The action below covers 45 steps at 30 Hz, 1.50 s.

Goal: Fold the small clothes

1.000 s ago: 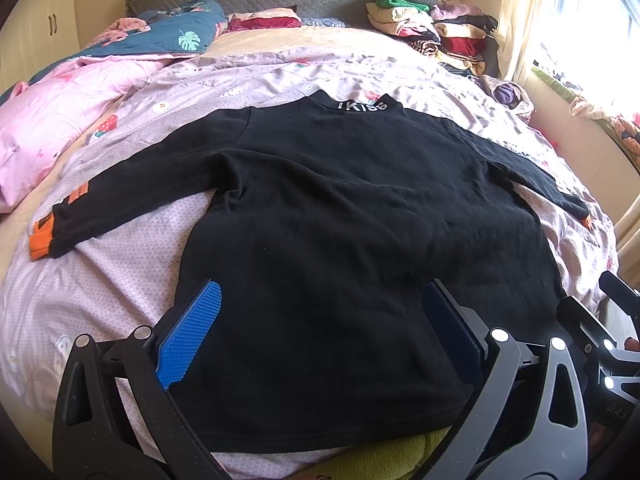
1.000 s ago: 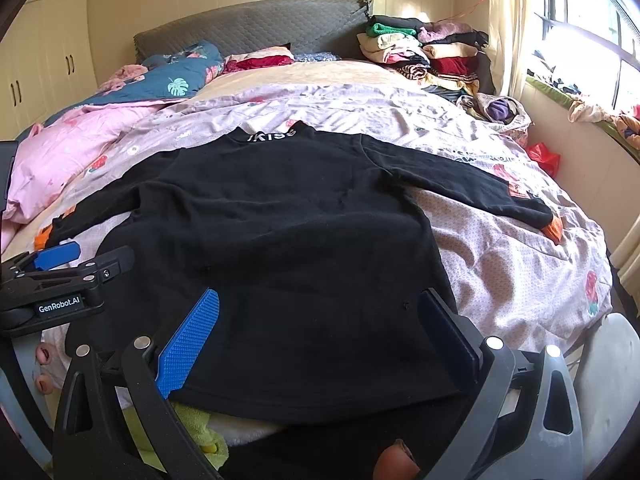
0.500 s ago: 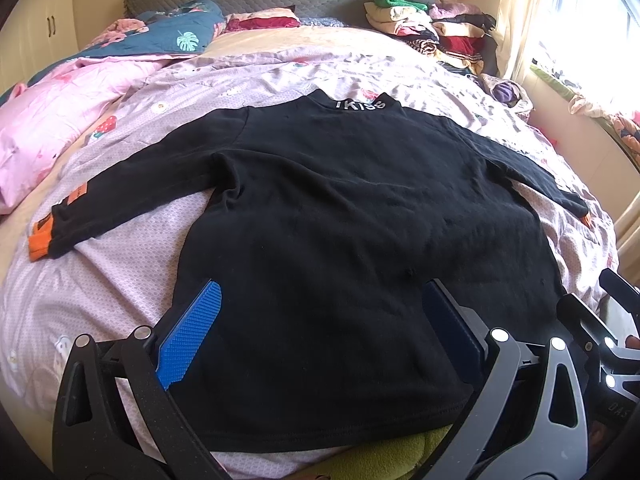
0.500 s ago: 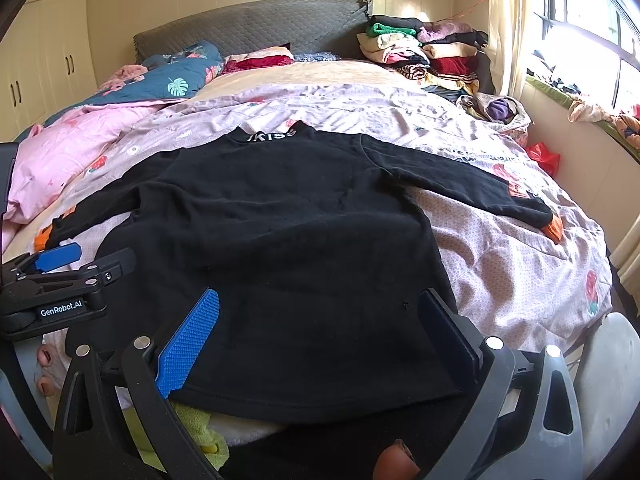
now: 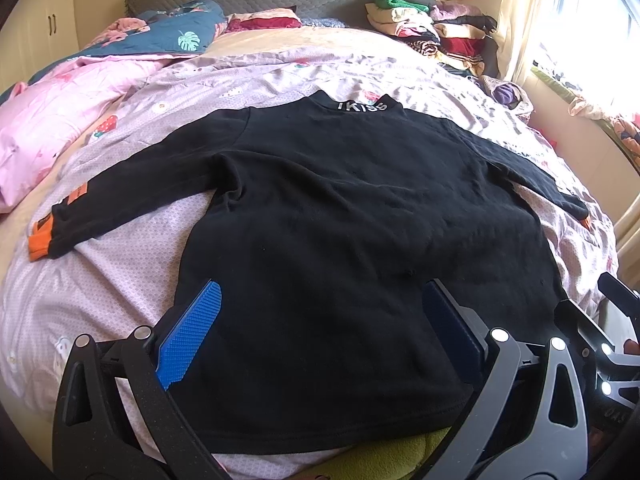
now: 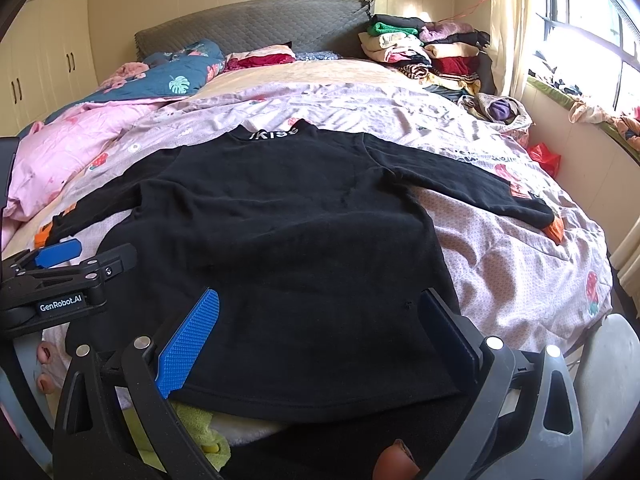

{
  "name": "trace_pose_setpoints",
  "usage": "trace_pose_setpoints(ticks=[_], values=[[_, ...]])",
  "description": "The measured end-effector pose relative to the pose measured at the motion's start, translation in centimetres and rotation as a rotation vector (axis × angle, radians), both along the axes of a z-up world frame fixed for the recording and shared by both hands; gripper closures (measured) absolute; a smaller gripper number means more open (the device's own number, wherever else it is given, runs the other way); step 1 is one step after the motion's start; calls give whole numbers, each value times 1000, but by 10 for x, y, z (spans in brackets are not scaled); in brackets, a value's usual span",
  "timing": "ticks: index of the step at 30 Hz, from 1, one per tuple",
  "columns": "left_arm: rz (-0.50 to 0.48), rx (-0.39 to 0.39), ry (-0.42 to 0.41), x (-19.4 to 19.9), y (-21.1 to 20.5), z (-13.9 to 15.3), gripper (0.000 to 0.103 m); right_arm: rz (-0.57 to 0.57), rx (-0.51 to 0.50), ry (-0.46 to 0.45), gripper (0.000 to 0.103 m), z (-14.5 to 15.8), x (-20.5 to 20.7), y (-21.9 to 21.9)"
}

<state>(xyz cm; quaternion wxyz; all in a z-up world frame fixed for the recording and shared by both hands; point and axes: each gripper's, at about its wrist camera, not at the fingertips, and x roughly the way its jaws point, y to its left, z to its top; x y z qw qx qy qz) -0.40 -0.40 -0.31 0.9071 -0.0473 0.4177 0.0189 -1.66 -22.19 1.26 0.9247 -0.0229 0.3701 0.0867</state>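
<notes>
A black long-sleeved top point(image 5: 340, 216) lies flat on the bed, collar with white letters at the far end, hem near me. It also shows in the right wrist view point(image 6: 288, 232). Both sleeves spread outward and end in orange cuffs point(image 5: 38, 242) point(image 6: 554, 230). My left gripper point(image 5: 320, 304) is open and empty, hovering over the hem's left half. My right gripper point(image 6: 318, 312) is open and empty over the hem's right half. The left gripper also shows from the side in the right wrist view point(image 6: 68, 276).
The bed has a lilac patterned sheet point(image 5: 120, 280). A pink quilt point(image 5: 52, 120) lies at the left. A pile of folded clothes point(image 6: 424, 52) stands at the far right by the headboard. A yellow-green cloth point(image 6: 196, 428) sits under the hem. A window is at the right.
Both grippers stay open above the hem. The view barely shifts; the top has not moved.
</notes>
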Motion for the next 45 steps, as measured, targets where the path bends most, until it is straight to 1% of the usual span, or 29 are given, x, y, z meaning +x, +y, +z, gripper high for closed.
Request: trace_pose_setpoints(ticks=[13, 20, 26, 32, 34, 39, 42, 45], values=[[-1, -3, 7, 2, 2, 0, 8, 27, 5, 13, 4, 1, 6, 6], [9, -2, 11, 12, 5, -1, 8, 70, 49, 17, 4, 17, 17, 13], [34, -5, 5, 29, 13, 5, 8, 89, 112, 20, 4, 37, 35, 12], [54, -9, -38, 52, 20, 22, 8, 94, 173, 34, 4, 58, 62, 9], [54, -30, -37, 61, 22, 25, 8, 91, 189, 27, 4, 66, 71, 7], [67, -31, -44, 88, 22, 32, 8, 71, 191, 17, 4, 77, 95, 7], [72, -46, -62, 104, 21, 40, 8, 51, 184, 18, 4, 80, 112, 8], [76, -69, -67, 121, 18, 47, 8, 21, 212, 20, 4, 84, 129, 4]])
